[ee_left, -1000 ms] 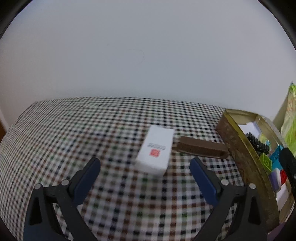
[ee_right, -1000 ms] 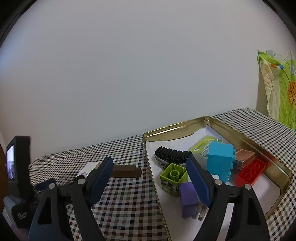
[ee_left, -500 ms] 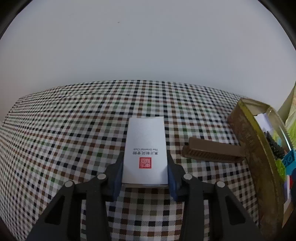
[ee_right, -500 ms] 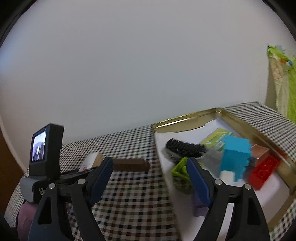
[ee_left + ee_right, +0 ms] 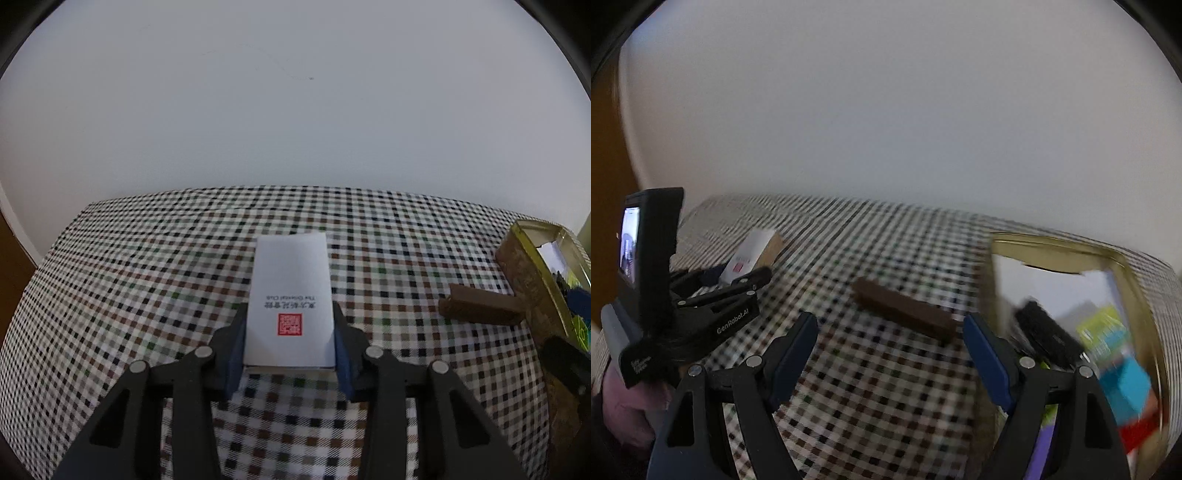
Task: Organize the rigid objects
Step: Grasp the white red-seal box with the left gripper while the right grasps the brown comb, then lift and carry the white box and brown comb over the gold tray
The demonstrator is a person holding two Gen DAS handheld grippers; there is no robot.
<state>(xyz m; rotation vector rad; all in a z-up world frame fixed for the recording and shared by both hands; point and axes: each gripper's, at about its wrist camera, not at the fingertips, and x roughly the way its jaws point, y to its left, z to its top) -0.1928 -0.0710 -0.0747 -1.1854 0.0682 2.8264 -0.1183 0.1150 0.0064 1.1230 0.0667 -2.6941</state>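
My left gripper (image 5: 290, 350) is shut on a white box (image 5: 290, 299) with a red stamp, which lies flat on the checked tablecloth; the box also shows in the right wrist view (image 5: 750, 256) between the left gripper's fingers. A brown bar (image 5: 480, 308) lies to the right, against the gold tin tray (image 5: 524, 273). In the right wrist view my right gripper (image 5: 890, 354) is open and empty above the cloth, with the brown bar (image 5: 905, 308) just ahead between its fingers. The tray (image 5: 1052, 247) sits to its right.
The tray holds a black ridged piece (image 5: 1049, 332), a teal block (image 5: 1126, 384), a green item (image 5: 1104, 325) and a red brick (image 5: 1137, 432). A white wall runs behind the table. The left gripper's body with its small screen (image 5: 629, 243) stands at the left.
My left gripper closed on the white box and holds it. My right gripper swung left from over the tray toward the brown bar; its view is motion-blurred.
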